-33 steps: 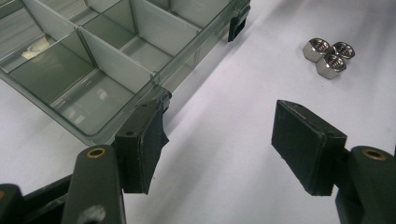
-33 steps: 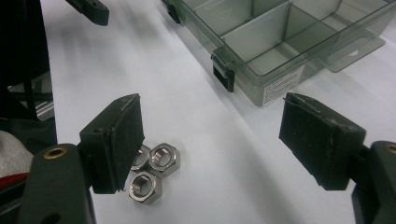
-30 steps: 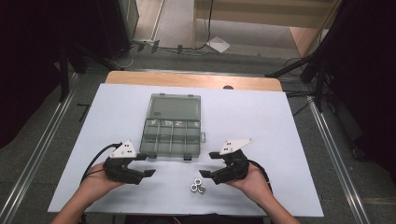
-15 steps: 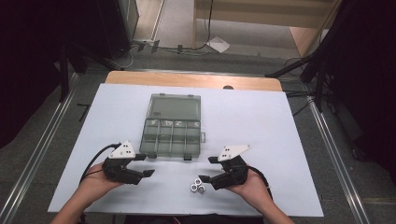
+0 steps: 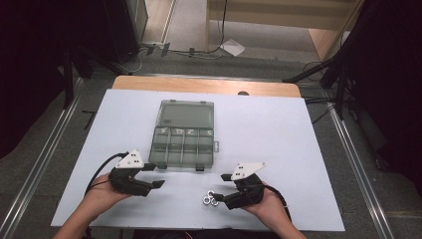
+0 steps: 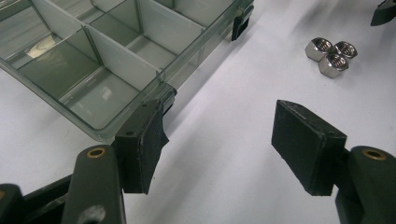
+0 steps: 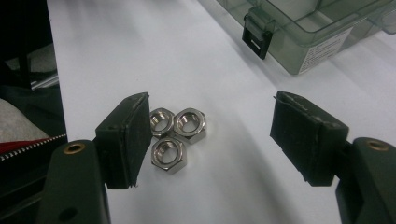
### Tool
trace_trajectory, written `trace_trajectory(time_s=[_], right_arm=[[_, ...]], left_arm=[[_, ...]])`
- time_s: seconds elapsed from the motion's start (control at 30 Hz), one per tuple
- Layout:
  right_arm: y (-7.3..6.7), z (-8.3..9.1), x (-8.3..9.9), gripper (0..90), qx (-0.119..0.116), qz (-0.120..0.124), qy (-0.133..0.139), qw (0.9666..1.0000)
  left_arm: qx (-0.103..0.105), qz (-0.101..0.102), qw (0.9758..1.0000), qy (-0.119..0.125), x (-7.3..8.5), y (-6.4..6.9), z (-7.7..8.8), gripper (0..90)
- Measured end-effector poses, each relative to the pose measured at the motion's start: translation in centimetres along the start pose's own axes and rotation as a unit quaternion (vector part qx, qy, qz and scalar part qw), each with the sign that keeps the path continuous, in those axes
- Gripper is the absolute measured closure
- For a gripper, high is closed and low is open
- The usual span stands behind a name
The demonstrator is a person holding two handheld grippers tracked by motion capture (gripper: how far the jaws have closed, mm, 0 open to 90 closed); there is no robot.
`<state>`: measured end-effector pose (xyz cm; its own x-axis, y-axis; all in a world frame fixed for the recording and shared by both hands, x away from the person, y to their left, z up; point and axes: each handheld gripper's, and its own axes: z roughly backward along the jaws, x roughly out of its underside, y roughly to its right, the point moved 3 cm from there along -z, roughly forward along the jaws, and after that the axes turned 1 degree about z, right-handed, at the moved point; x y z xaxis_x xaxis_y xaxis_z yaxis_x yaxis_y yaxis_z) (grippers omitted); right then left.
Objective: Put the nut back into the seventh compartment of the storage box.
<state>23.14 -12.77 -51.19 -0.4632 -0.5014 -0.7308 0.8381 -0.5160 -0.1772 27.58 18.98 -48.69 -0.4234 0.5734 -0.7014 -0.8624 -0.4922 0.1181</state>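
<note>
A clear plastic compartment box (image 5: 183, 134) lies open in the middle of the table, its lid folded back on the far side. The compartments seen in the left gripper view (image 6: 100, 56) hold nothing. Two dark latches sit on its near wall, one (image 7: 256, 37) showing in the right gripper view.

Three steel nuts (image 5: 211, 199) lie touching one another in a small cluster on the white sheet (image 5: 278, 129), near the front edge and apart from the box. The right gripper (image 5: 225, 190) reaches toward them; in its own view the nuts (image 7: 175, 137) lie between the jaws, close beside the left jaw, with the pads not pressing on them. Its jaws have just been closing, yet they stand wide. The left gripper (image 5: 155, 175) rests just before the box's near left corner, jaws wide with nothing between them.

The white sheet covers a wooden tabletop (image 5: 199, 84), which shows as a strip at the far edge. Metal rails (image 5: 45, 164) run along both sides on the grey floor. Beyond the table lie cables and a sheet of paper (image 5: 233, 47), with dark equipment to either side.
</note>
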Motion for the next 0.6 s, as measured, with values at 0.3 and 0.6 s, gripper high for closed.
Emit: trace_trajectory(time_s=[0.3, 0.6], right_arm=[[-0.3, -0.5, 0.5, 34.7, -0.012, 0.035, -0.001, 0.9993], [-1.0, -0.7, 1.1, 37.7, -0.030, 0.048, -0.011, 0.9984]], left_arm=[[-0.001, 0.000, 1.0000, 0.002, 0.0, -0.1, 0.0, 34.4], [0.000, -0.001, 1.0000, 0.004, -0.2, -0.1, 0.0, 34.3]])
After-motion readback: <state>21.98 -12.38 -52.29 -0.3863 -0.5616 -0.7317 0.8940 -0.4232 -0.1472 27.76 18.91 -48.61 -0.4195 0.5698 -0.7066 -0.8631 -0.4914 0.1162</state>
